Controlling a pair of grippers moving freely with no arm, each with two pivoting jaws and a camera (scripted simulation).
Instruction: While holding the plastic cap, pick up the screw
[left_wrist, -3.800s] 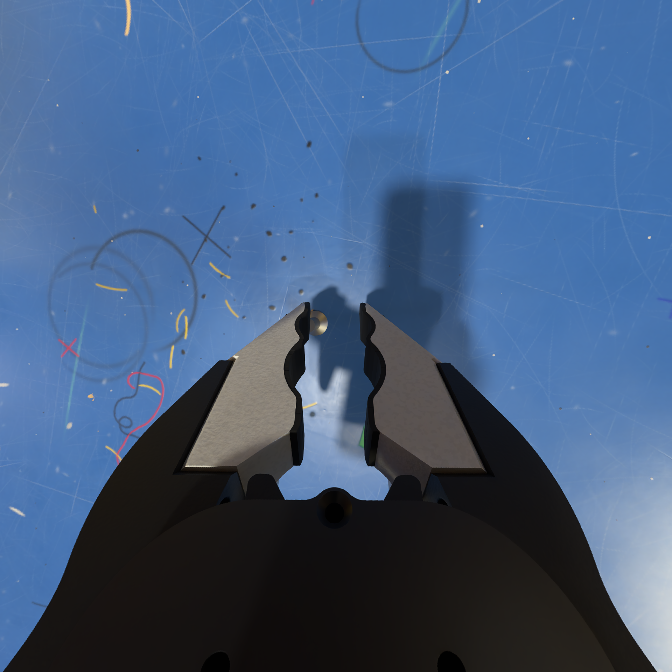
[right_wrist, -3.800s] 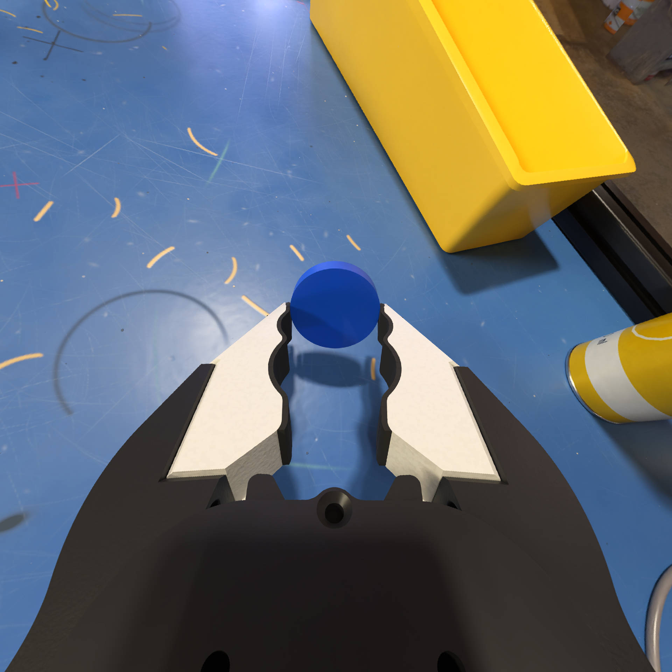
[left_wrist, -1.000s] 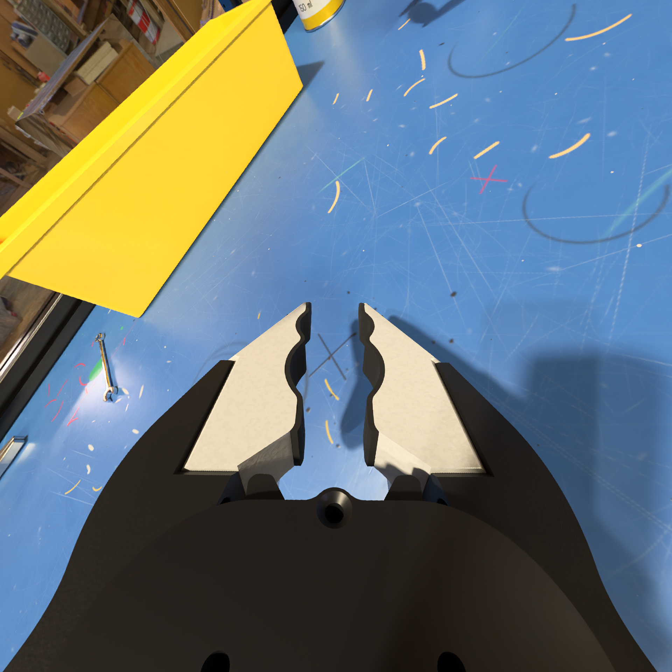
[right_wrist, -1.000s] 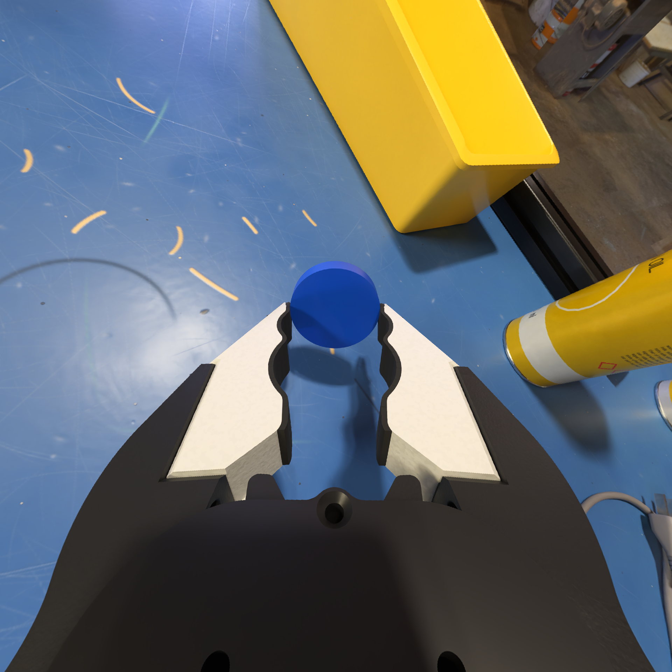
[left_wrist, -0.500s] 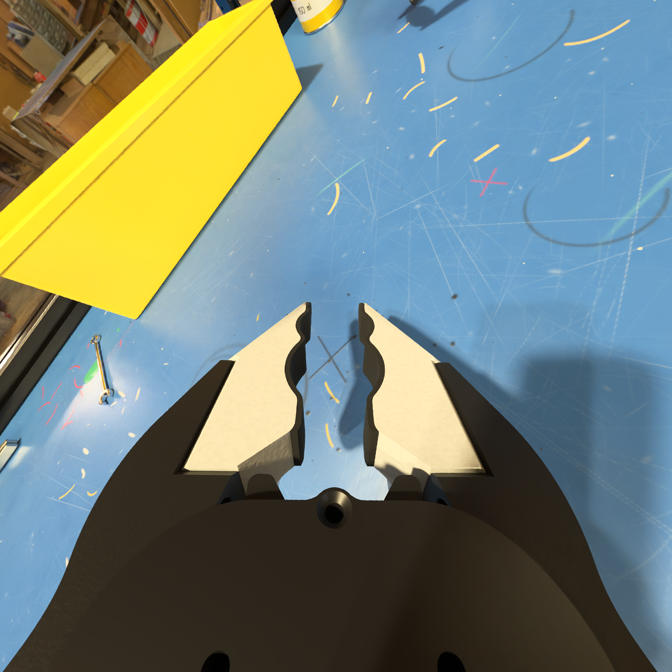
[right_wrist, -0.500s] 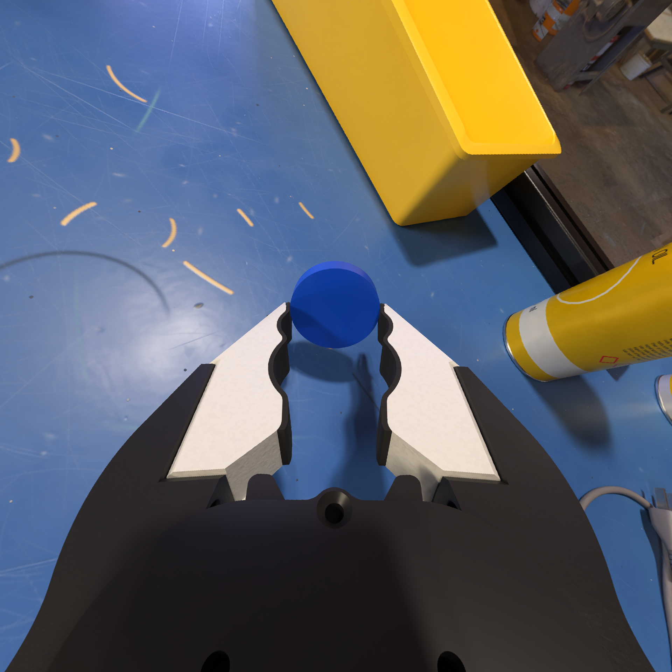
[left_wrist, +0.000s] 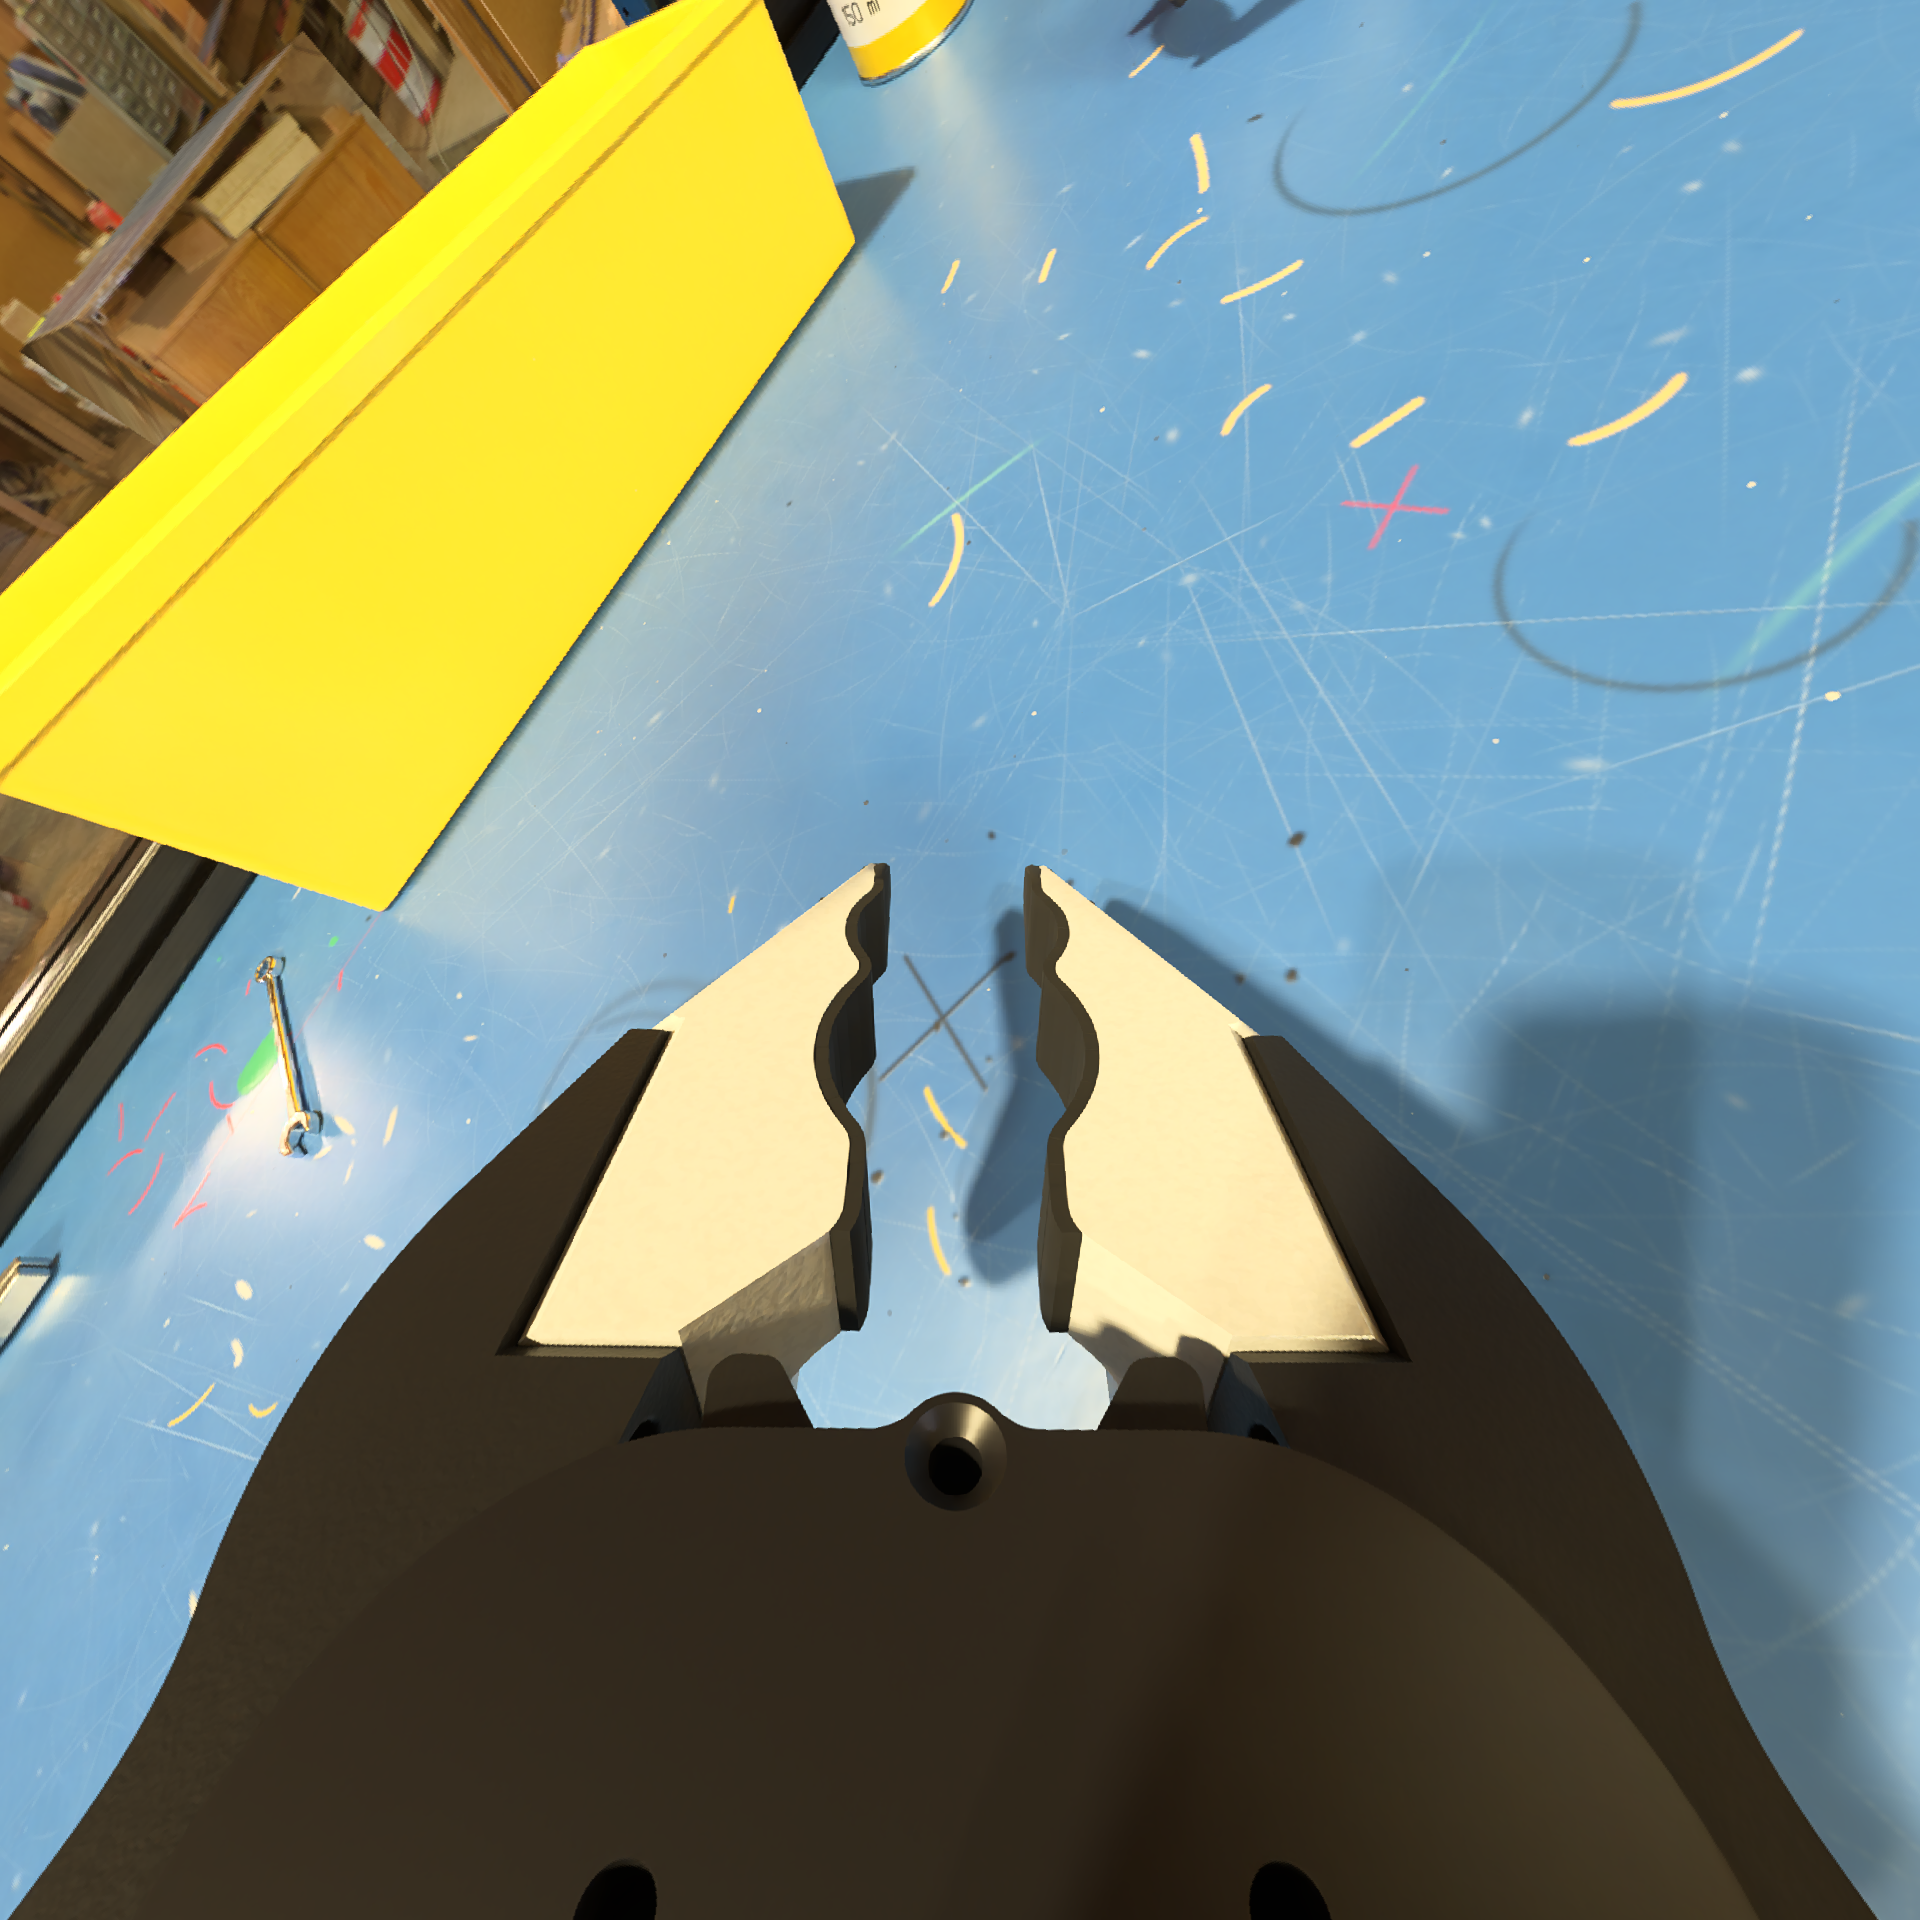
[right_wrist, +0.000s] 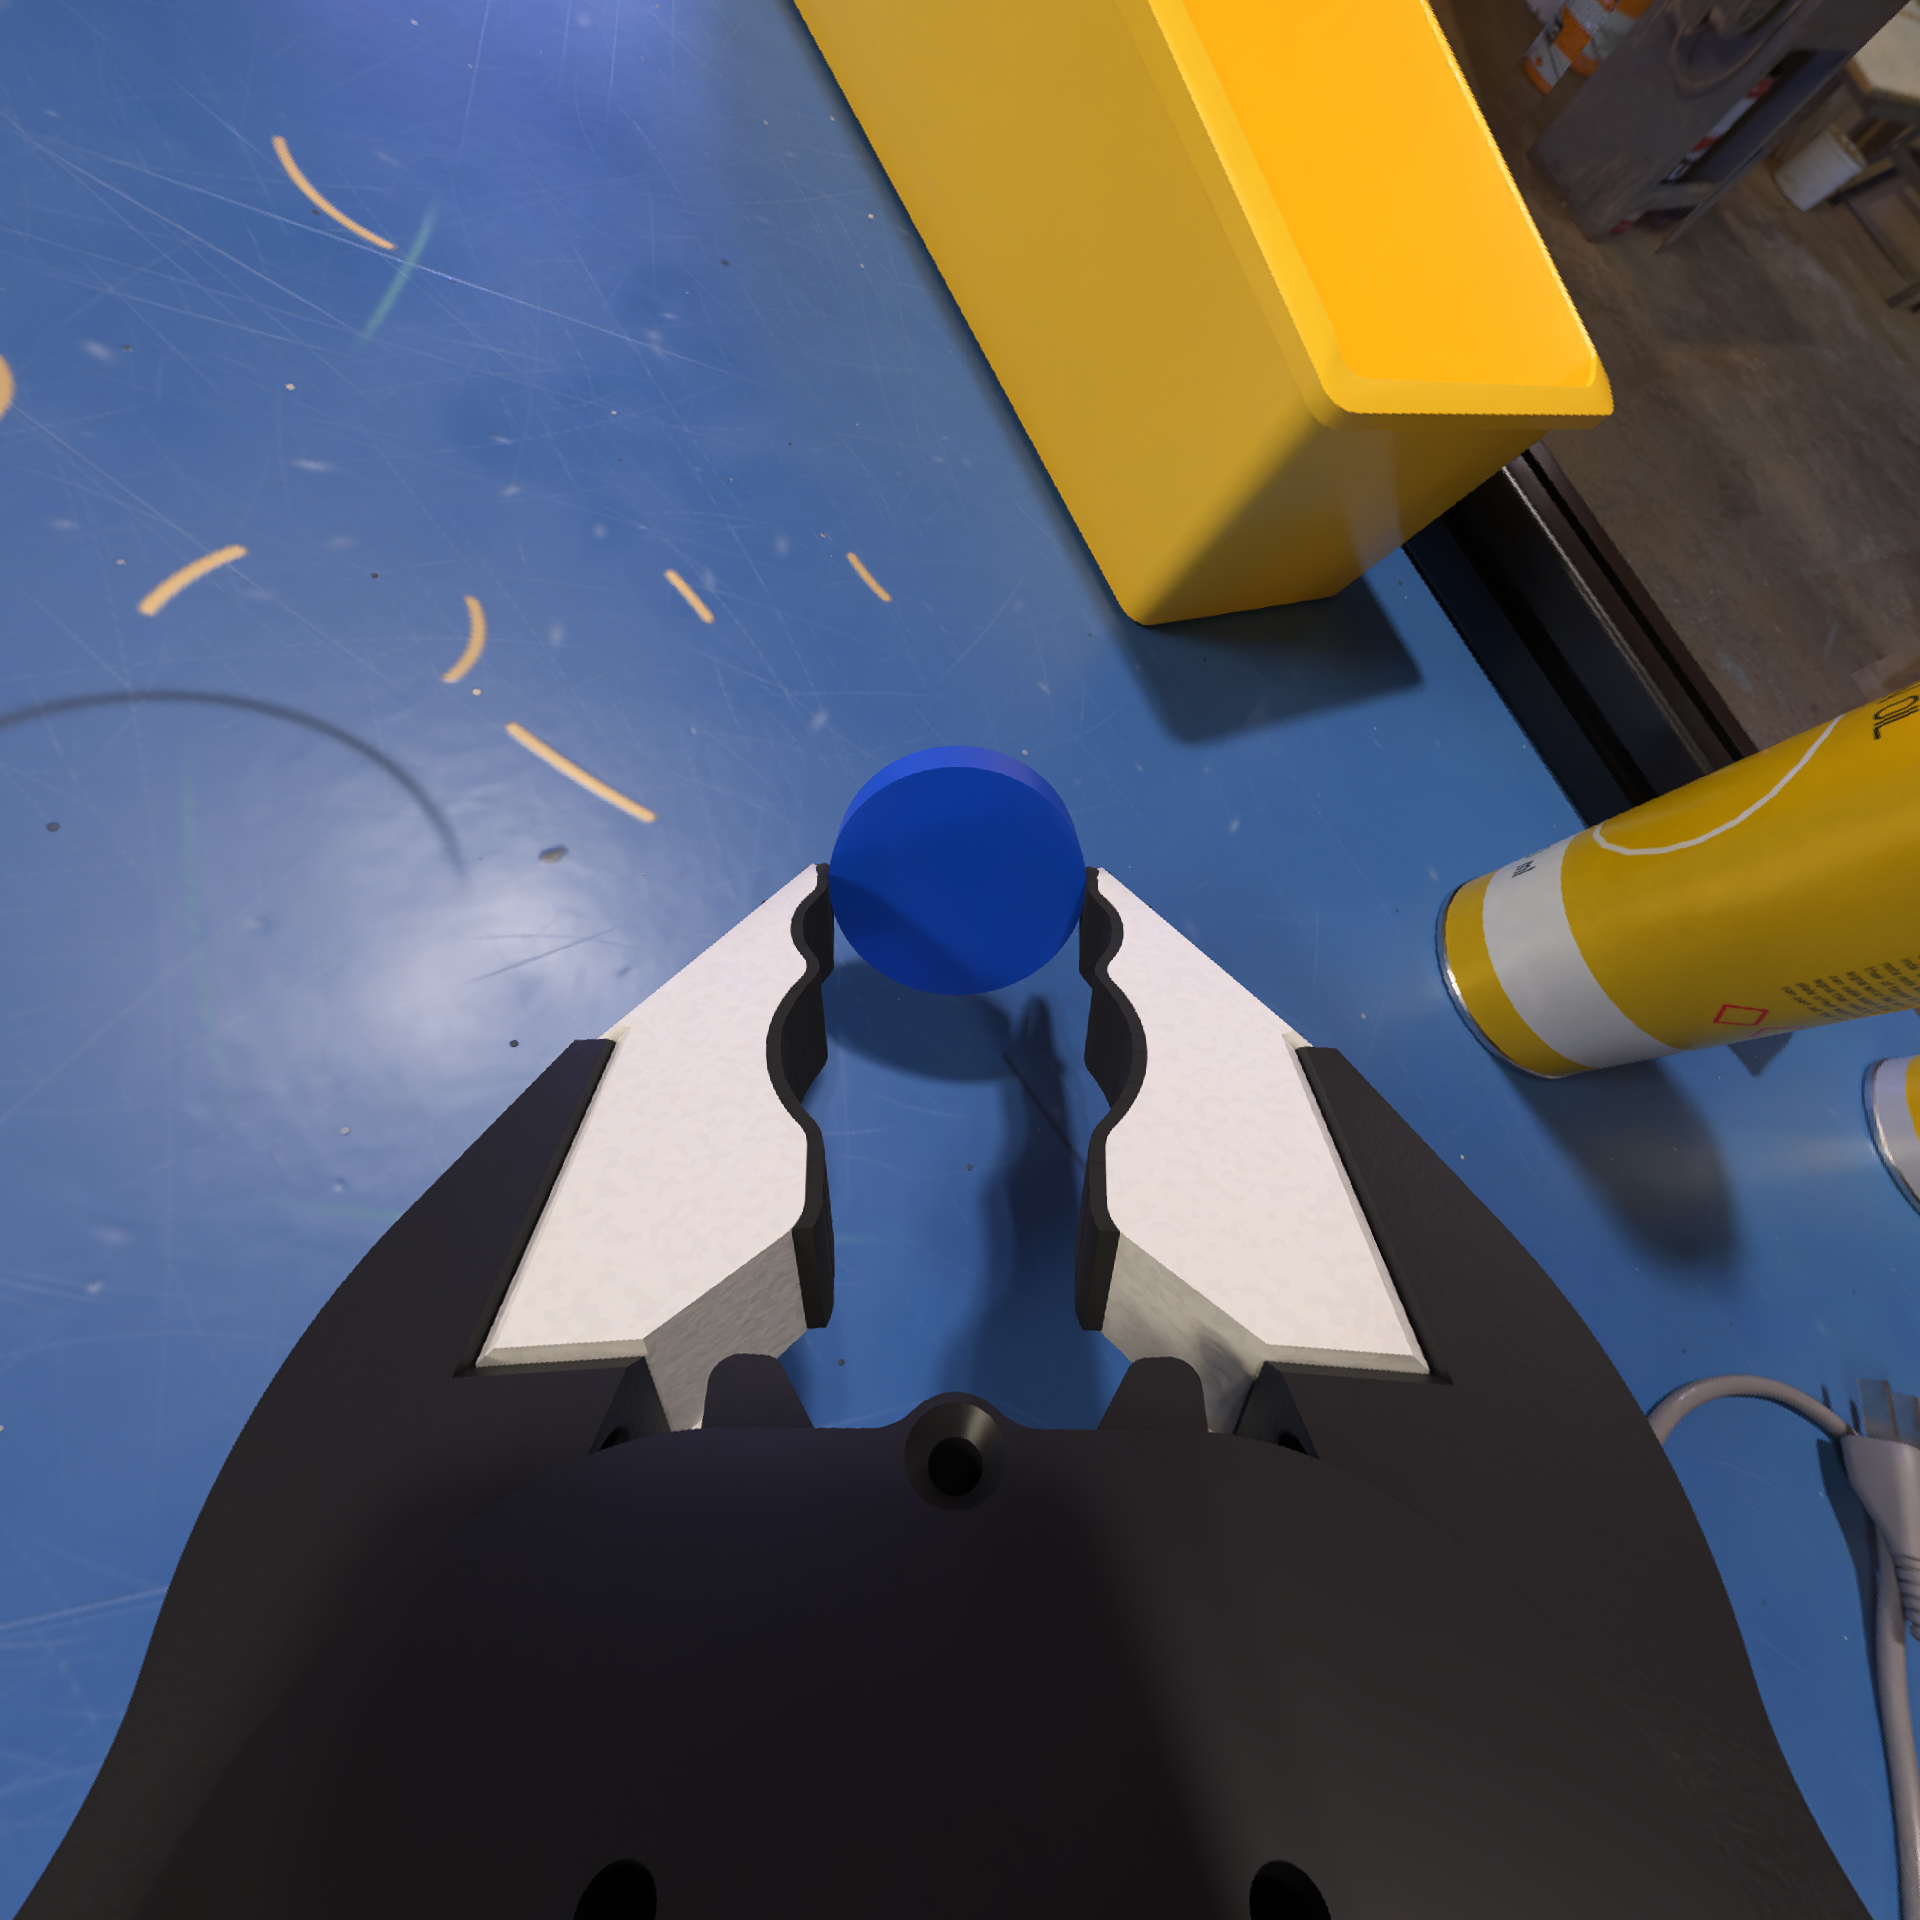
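Note:
My right gripper (right_wrist: 956, 894) is shut on the round blue plastic cap (right_wrist: 956, 847), which sits upright between its fingertips a little above the blue table (right_wrist: 416, 987). My left gripper (left_wrist: 956, 883) hovers over the scratched blue table (left_wrist: 1247, 727). Its jaws stand a narrow gap apart with nothing between them. The screw is not in sight in either view.
A long yellow bin (left_wrist: 416, 468) lies at the table's edge; it also shows in the right wrist view (right_wrist: 1247, 312). A small wrench (left_wrist: 286, 1049) lies left of my left gripper. Yellow cans (right_wrist: 1683, 935) and a white cable (right_wrist: 1870, 1507) lie to my right gripper's right.
3.8 s ago the left gripper was low over the table with the screw at its left fingertip; it has since risen and turned away. Over the last second both grippers only drifted slightly.

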